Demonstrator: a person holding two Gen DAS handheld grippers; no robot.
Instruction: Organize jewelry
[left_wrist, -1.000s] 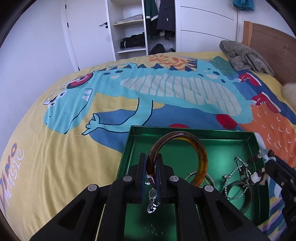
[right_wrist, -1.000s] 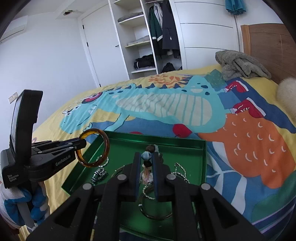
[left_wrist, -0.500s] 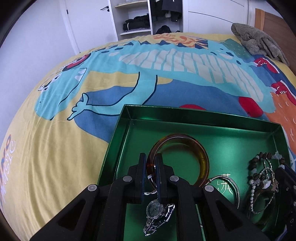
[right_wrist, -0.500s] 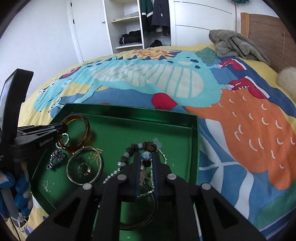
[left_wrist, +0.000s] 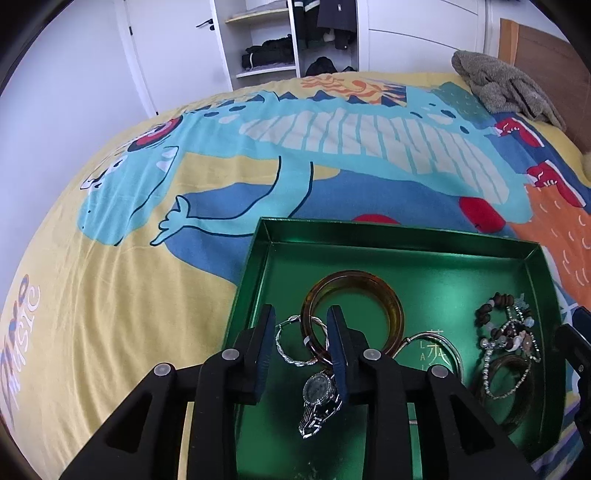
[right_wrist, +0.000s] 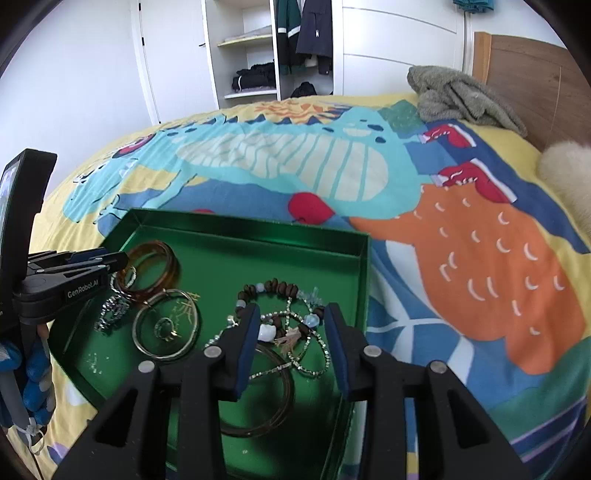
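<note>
Both wide apart right now: left hand-held gripper straddling the amber bangle at 9 o'clock in the green tray, right hand-held gripper over the bead bracelets at 3 o'clock. Tray sitting on the bed.

**What you can't see from here**

Your left gripper's fingers cover the near rim of the amber bangle and part of the watch. In the right wrist view, the bronze hoop runs under the right fingers. The green tray has its near edge cut off by the frame. The tray's gold lettering is too small to read.
</note>
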